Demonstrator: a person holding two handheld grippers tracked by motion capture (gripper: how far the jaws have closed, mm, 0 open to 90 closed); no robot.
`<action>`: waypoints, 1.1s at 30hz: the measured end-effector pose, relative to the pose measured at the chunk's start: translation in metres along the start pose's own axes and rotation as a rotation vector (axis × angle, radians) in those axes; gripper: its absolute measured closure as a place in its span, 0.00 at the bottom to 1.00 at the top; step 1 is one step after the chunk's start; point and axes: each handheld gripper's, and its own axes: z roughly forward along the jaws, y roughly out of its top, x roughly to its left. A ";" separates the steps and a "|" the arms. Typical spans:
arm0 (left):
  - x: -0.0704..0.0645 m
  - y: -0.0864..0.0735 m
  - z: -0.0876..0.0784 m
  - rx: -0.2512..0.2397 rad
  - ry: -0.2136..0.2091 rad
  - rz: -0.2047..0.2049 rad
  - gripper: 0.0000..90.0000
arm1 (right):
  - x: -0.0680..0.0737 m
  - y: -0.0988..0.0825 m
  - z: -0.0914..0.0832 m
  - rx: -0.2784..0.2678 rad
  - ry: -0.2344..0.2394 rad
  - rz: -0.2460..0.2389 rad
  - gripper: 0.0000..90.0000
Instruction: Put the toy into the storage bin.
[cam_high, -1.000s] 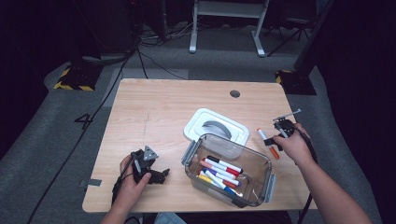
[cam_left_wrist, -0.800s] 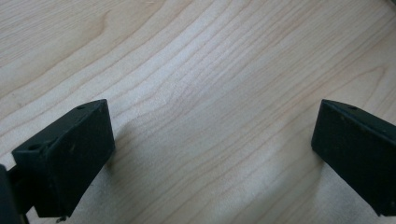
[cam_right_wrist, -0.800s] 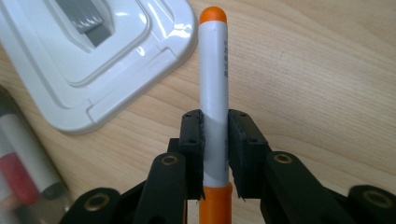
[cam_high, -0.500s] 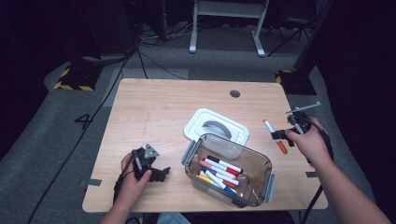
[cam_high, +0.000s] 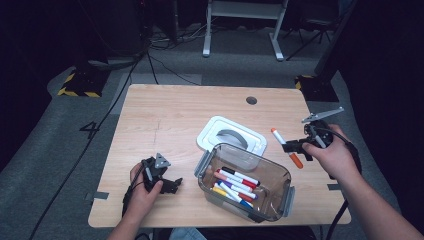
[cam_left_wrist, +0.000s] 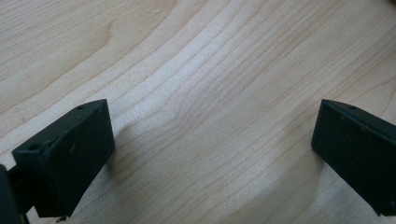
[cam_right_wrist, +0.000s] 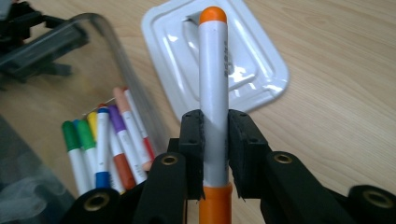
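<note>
The marker (cam_right_wrist: 213, 93) is white with orange ends; the lid (cam_high: 231, 135) is white; the tabletop (cam_high: 175, 115) shows pale wood grain.

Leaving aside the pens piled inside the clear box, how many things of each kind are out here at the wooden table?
Hand-held grippers with black jaws: 2 (left gripper, right gripper)
Orange-capped white marker pen, clamped in the right gripper's jaws: 1
Clear plastic box: 1
White plastic lid: 1
Total: 5

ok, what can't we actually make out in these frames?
- Print on the orange marker: right gripper view, blurred.
- Marker count in the clear bin: high view, they overlap.
- Left gripper body: left gripper view, cut by the bottom edge.
</note>
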 end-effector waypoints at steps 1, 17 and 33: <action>0.000 0.000 0.000 -0.001 0.007 0.004 0.00 | 0.005 0.001 0.000 0.003 0.008 -0.008 0.85; 0.001 0.001 0.001 -0.001 -0.001 0.006 0.00 | 0.084 0.007 0.020 0.092 0.157 -0.186 0.85; 0.001 0.001 0.000 -0.002 0.003 0.008 0.00 | 0.120 -0.003 0.081 0.276 0.245 -0.262 0.85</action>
